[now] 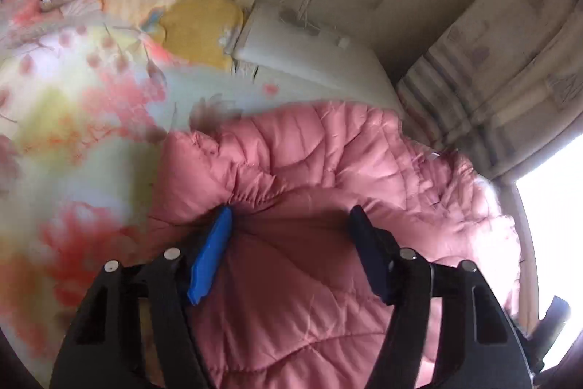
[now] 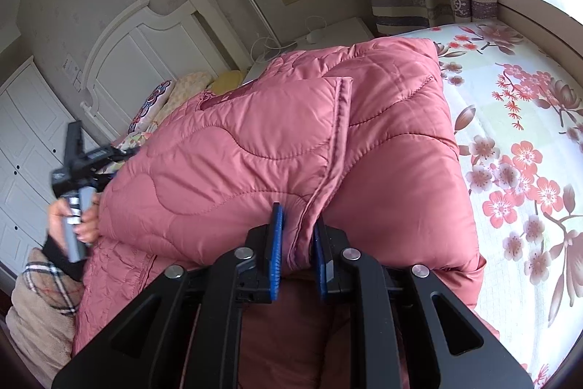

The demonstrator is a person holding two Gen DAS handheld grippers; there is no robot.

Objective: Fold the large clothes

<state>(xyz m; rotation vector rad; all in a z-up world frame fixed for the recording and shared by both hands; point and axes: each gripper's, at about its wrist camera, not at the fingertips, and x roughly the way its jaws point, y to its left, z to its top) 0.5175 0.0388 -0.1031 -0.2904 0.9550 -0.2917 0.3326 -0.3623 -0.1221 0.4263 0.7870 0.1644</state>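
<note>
Pink quilted padded coat [image 2: 277,148] bunched on floral bedsheet [image 2: 517,119]. Right gripper [image 2: 297,243] clamped on coat hem fold; left gripper [image 1: 291,225] spread wide, nothing held. Fold to be drawn level, edges aligned.

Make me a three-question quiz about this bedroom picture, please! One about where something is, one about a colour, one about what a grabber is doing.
1. Where does the quilted coat lie?
A on the flowered bed sheet
B on a chair
C on the floor

2. What colour is the coat?
A green
B pink
C black

3. What is the right gripper doing?
A hanging wide open
B pinching the coat
C holding a pillow

Answers: 1 A, sheet shows beside it; 2 B, pink all over; 3 B, fabric sits squeezed between its pads.
</note>
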